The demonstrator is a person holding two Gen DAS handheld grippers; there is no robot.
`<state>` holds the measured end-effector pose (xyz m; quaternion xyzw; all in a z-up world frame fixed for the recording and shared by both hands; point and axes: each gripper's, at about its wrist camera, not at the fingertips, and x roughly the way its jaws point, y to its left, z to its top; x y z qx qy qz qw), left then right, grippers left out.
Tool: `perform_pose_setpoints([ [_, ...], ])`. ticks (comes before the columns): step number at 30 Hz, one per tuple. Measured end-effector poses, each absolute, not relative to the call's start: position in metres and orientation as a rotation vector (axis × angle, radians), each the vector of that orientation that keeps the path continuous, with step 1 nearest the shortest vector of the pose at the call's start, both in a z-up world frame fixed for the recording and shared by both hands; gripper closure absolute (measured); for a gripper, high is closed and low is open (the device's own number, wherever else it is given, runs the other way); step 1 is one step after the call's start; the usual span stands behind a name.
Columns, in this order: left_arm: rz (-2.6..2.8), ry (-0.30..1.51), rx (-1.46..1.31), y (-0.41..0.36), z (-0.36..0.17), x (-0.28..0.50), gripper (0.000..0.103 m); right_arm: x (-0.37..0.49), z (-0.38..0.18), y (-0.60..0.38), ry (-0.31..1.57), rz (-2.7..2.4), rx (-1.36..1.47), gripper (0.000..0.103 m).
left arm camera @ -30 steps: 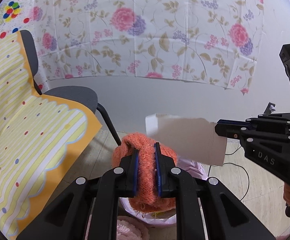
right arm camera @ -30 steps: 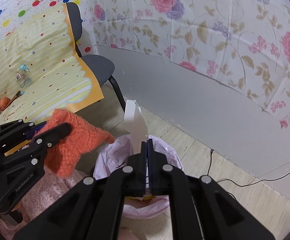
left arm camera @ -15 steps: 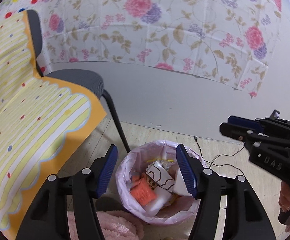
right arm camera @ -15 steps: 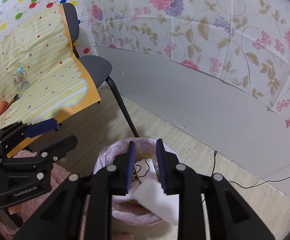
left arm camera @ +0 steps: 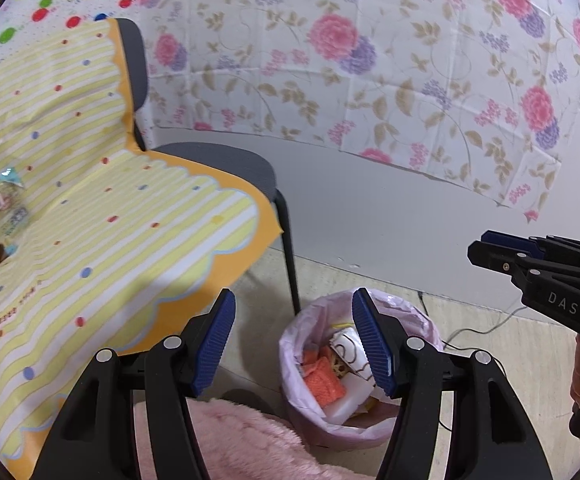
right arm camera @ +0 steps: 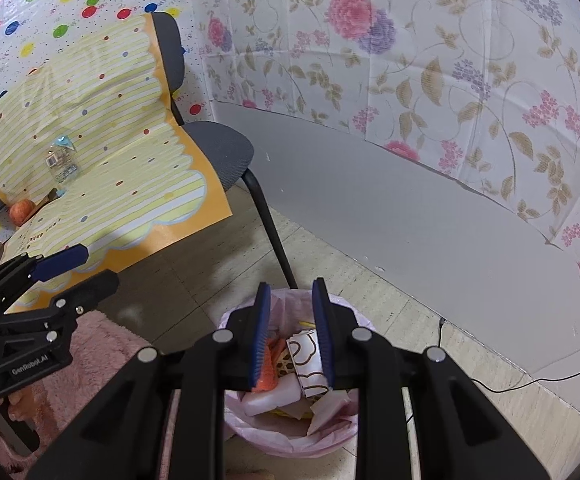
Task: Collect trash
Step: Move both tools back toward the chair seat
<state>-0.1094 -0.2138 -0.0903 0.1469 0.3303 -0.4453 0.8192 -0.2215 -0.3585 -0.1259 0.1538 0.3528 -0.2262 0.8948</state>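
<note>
Both of your tongs hang over the trash bin (right arm camera: 290,432) with nothing in them. Your left tongs (left arm camera: 294,336) stand wide apart, released, their blue pads framing bare floor and the bin's near rim. Your right tongs (right arm camera: 290,332) are parted only a little, but the gap between the pads is clear, so they grip nothing either. Held this way, tilted down above the bin's mouth, they read as hands that have let go over the drop point and are free for another pick.

The bin sits on the floor by the grey wall, just beside the front leg of the chair (left arm camera: 226,164), lined with a pale pink bag (left arm camera: 290,364) folded out over the rim. That placement makes sense — it stays within reach of both the chair and the fluffy pink rug (left arm camera: 250,440) at your feet. Inside lie an orange knitted piece (left arm camera: 322,380), a white carton with brown swirls (right arm camera: 306,356), white flat sheets or foam pieces (right arm camera: 274,396) and something yellow that is too small to name. The load sits below the rim, so there looks to be room.

What remains to collect lies on the chair's yellow striped cloth (left arm camera: 90,208) — a crumpled clear plastic bottle (right arm camera: 60,166) and an orange round thing (right arm camera: 21,211), well apart from the bin.
</note>
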Motion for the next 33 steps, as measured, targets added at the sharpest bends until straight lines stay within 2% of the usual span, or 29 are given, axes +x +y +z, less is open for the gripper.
perform_pose_setpoints([
  [10,-0.796,0.703,0.232,-0.167,-0.086,-0.080,0.041,-0.190,-0.118,-0.332,0.715,-0.338,0.293,0.081],
  [12,-0.746,0.702,0.218,-0.154,-0.085,-0.069,0.037,-0.181,-0.118,-0.328,0.714,-0.311,0.290,0.081],
  [15,-0.675,0.704,0.188,-0.134,-0.083,-0.053,0.032,-0.158,-0.117,-0.318,0.712,-0.257,0.278,0.072],
  [23,-0.490,0.698,0.139,-0.082,-0.075,-0.007,0.027,-0.100,-0.102,-0.289,0.690,-0.137,0.209,0.063],
  [26,-0.423,0.686,0.125,-0.062,-0.071,0.012,0.019,-0.075,-0.094,-0.280,0.680,-0.106,0.178,0.058],
  [33,-0.310,0.676,0.119,-0.027,-0.067,0.064,0.019,-0.016,-0.082,-0.257,0.675,-0.045,0.118,0.051],
])
